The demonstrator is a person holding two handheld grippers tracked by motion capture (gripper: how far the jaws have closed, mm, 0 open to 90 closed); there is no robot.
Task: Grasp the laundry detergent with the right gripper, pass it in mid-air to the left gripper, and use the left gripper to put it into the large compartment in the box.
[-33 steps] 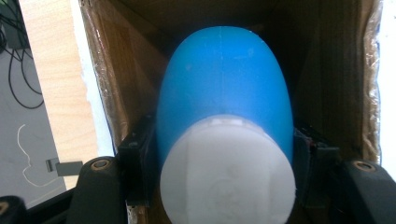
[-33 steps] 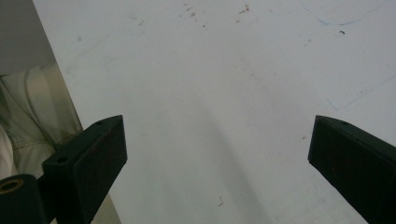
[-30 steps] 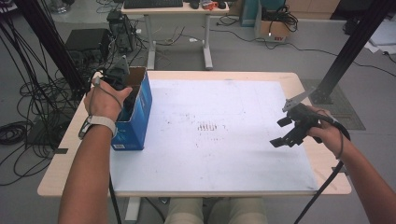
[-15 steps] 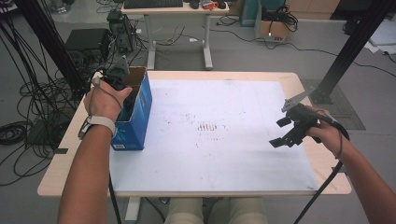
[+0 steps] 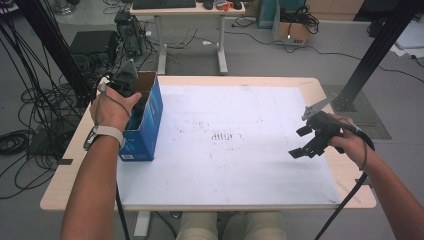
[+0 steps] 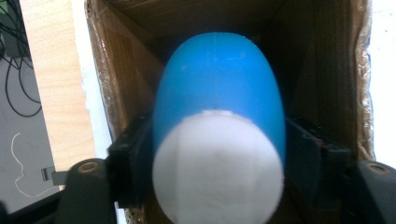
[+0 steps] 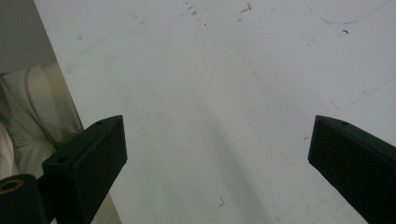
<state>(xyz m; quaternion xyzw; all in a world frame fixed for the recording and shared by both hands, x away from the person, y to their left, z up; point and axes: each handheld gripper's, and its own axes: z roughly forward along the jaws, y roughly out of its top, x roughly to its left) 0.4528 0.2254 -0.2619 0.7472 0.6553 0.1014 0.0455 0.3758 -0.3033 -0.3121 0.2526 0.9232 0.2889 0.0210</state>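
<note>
**A:** ok so where's the left gripper (image 6: 217, 154) at? All I get from the high view is a hand on top of the box (image 5: 145, 125).

**B:** it's down inside that box, the blue cardboard one standing open at the left edge of the white sheet (image 5: 240, 145). In the left gripper view the jaws are clamped on both sides of a blue bottle (image 6: 219, 98) with a white cap (image 6: 217, 170). The cap end faces the camera, the blue end points deeper into the box, brown walls on both sides of it.

**A:** touching the bottom of the box?

**B:** can't tell, the bottle blocks it.

**A:** and the right gripper (image 5: 306, 142)?

**B:** well away from the box, over the far right part of the sheet near the table (image 5: 200, 81) edge. Jaws spread wide, nothing between them, just bare scuffed sheet below in the right gripper view.
</note>
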